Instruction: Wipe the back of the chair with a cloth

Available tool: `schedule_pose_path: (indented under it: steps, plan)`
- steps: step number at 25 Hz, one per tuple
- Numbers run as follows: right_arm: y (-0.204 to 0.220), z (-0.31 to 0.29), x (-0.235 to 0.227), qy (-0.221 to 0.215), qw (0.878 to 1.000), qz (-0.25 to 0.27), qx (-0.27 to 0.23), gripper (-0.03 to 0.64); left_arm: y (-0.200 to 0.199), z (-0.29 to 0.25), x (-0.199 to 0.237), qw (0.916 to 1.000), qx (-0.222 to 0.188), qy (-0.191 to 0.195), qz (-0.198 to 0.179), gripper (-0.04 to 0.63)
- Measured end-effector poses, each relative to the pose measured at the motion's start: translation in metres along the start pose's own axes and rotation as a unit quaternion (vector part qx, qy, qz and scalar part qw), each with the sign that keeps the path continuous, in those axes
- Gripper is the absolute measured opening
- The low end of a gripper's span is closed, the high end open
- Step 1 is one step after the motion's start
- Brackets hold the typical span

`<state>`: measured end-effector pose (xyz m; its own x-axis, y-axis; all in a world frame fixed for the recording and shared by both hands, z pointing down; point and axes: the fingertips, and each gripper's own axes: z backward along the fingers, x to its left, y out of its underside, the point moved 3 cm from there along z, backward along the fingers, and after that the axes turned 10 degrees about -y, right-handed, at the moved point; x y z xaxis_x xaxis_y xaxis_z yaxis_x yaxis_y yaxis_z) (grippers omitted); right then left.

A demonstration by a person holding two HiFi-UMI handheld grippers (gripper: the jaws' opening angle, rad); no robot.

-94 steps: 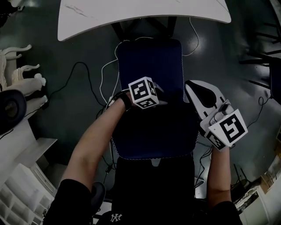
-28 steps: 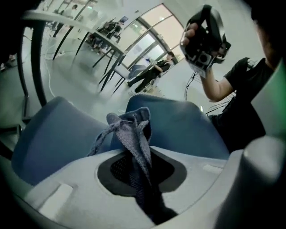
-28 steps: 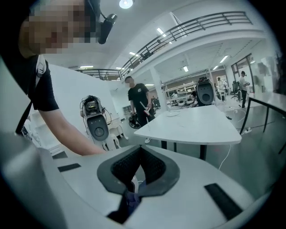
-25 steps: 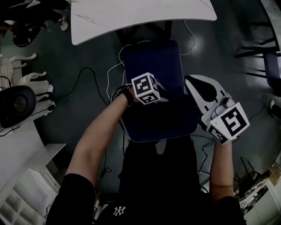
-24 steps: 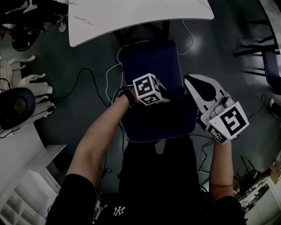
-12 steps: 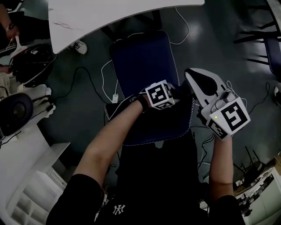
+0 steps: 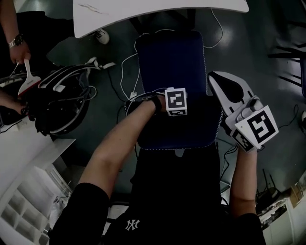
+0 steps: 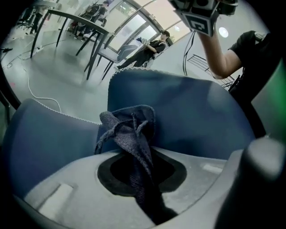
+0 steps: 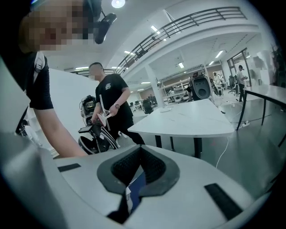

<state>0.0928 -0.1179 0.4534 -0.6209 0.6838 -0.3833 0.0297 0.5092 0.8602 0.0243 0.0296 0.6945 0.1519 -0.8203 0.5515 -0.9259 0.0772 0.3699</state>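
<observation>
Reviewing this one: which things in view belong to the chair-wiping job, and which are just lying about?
In the job:
- chair back
- cloth
- left gripper, shut on the cloth

Lying about:
- white table
- floor cables
- white shelf unit
- black gear that a bystander is handling

A white interlocked NY monogram (image 7: 132, 224) stands on the person's black shirt (image 7: 167, 196).
</observation>
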Motion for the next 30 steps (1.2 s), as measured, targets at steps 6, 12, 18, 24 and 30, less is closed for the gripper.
schedule_pose_path:
  steps: [6,12,18,24,30]
  plan:
    - [-0.015,-0.027,0.013,-0.034,0.999,0.009,0.015,0.014,0.035,0.016,0.006,0.9994,0.03,0.002,0.016,0.061]
    - [-0.025,-0.044,0.026,-0.067,0.997,0.021,0.025,0.014,0.078,0.031,0.007,0.9957,0.091,0.003,0.018,0.061]
    - [-0.032,-0.053,0.039,-0.075,0.996,0.025,0.03,0.014,0.118,0.05,0.004,0.9918,0.122,0.011,0.035,0.061]
    - [-0.04,-0.059,0.055,-0.077,0.996,0.033,0.03,0.014,0.154,0.072,0.0,0.9884,0.146,0.005,0.043,0.061]
    - [-0.047,-0.06,0.065,-0.074,0.996,0.041,0.028,0.014,0.17,0.088,0.001,0.9837,0.177,0.0,0.031,0.061]
